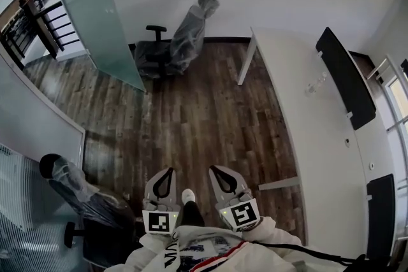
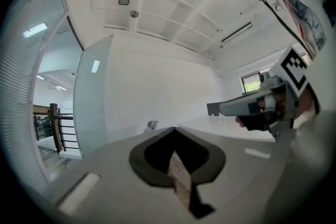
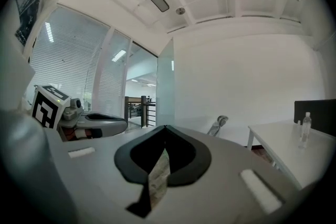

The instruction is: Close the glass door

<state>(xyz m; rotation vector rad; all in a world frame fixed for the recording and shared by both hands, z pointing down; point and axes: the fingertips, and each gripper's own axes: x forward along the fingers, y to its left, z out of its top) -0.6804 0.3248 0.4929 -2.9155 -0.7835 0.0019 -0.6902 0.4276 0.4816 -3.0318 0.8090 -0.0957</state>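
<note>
The frosted glass door (image 1: 95,9) stands open at the upper left of the head view, swung into the room, several steps ahead of me. It also shows as a pale panel (image 2: 89,107) in the left gripper view and a narrow pane (image 3: 164,92) in the right gripper view. My left gripper (image 1: 171,170) and right gripper (image 1: 213,169) are side by side low in the head view, pointing level over the wooden floor. Both are shut with nothing between the jaws, the tips meeting in the left gripper (image 2: 174,128) and the right gripper (image 3: 165,126). Neither touches the door.
A plastic-wrapped office chair (image 1: 178,44) stands by the far wall next to the door's free edge. Another wrapped chair (image 1: 83,200) is close on my left. A long white desk (image 1: 319,137) with black panels (image 1: 344,76) and a water bottle (image 3: 305,126) runs along the right.
</note>
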